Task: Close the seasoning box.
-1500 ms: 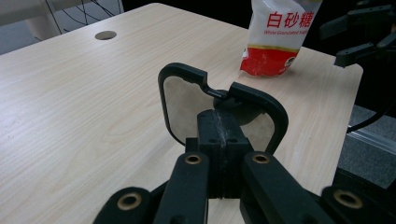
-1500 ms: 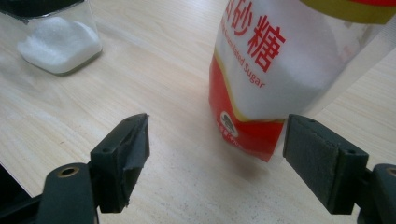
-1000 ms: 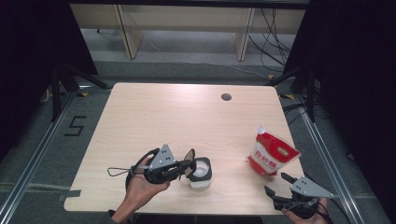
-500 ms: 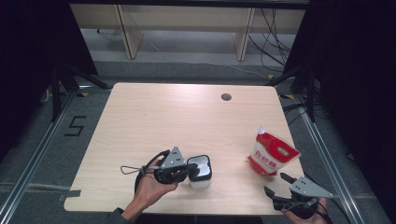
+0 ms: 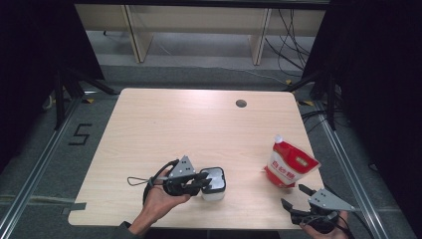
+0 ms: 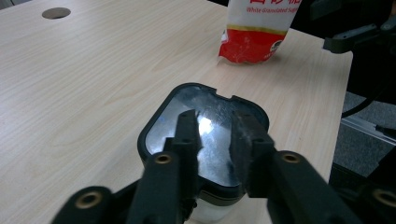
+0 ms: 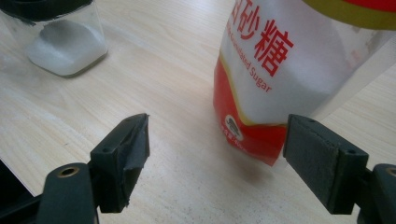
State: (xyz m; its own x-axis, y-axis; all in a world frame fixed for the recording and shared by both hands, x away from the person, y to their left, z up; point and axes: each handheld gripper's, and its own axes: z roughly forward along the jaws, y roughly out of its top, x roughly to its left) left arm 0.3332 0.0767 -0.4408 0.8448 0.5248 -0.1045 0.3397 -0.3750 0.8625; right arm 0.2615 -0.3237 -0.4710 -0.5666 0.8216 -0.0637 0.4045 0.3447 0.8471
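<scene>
- Your left gripper (image 5: 203,181) sits at the near edge of the table (image 5: 164,124), left of the middle, with its tips over the jar (image 5: 213,184).
- In the left gripper view, that gripper (image 6: 215,133) has its jaws a narrow way apart, and they have just been opening.
- Both tips lie over the jar's lid (image 6: 205,116), which is black-rimmed with a clear, shiny panel; nothing is clamped between the pads.
- Whether the pads rest on the lid or hang just above it, you cannot tell from these views.
- The jar stands upright on the wood, near the front edge; its clear body holds a white powder (image 7: 65,49), seen in the right gripper view.
- Your right gripper (image 5: 296,198) is at the near right corner of the table, held low, jaws spread wide.
- In the right gripper view, that gripper (image 7: 217,149) holds nothing; the pads stand apart from everything around them.
- The sugar bag (image 5: 288,164) stands just beyond your right gripper, red and white, leaning a little, with its spout at the top.
- From the right gripper, the bag (image 7: 289,70) is ahead and toward the right jaw, near it but not touching.
- The jar and the bag are well apart, with bare wood between them.
- A round hole (image 5: 241,103) sits in the far part of the table, away from both grippers.
</scene>
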